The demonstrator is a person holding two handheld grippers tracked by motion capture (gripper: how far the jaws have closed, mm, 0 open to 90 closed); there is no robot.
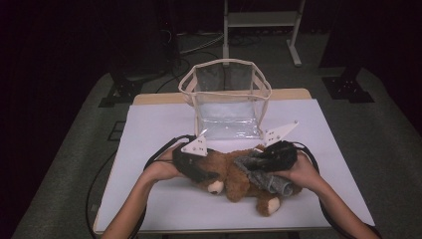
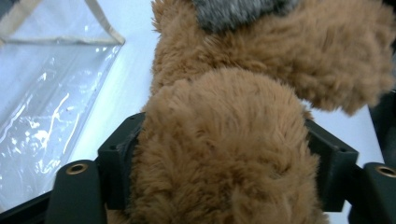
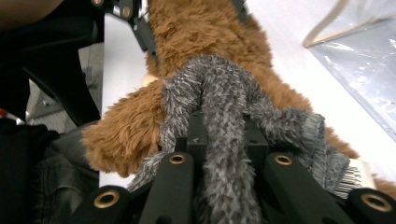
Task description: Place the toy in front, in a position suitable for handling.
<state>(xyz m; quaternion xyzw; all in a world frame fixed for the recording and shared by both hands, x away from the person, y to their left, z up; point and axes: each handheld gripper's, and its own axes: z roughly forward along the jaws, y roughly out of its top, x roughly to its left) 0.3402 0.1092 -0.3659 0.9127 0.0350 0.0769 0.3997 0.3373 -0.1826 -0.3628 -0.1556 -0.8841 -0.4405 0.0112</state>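
**Both Grippers on the Bear**

While the left gripper lay at lower centre-left of the high view, its jaws stood on either side of a plump brown limb of the bear; in the left gripper view that limb bulged between the two black jaws and touched both, so they were closed on the bear. The right gripper, just right of centre in the high view, was clamped tight on the grey scarf; in the right gripper view a thick strand of that scarf ran up from between the jaws and over the bear's brown fur, and a barcode tag showed at lower right. Each gripper sat in a hand, with the forearms entering from the bottom edge of the high view. The bear lay on its side across the lower middle of the white mat, cream paws pointing toward the bottom edge. Just above it, at upper centre, stood a clear bag with beige trim, upright and open at the top, close to the bear. Its transparent wall occupied the left of the left gripper view.
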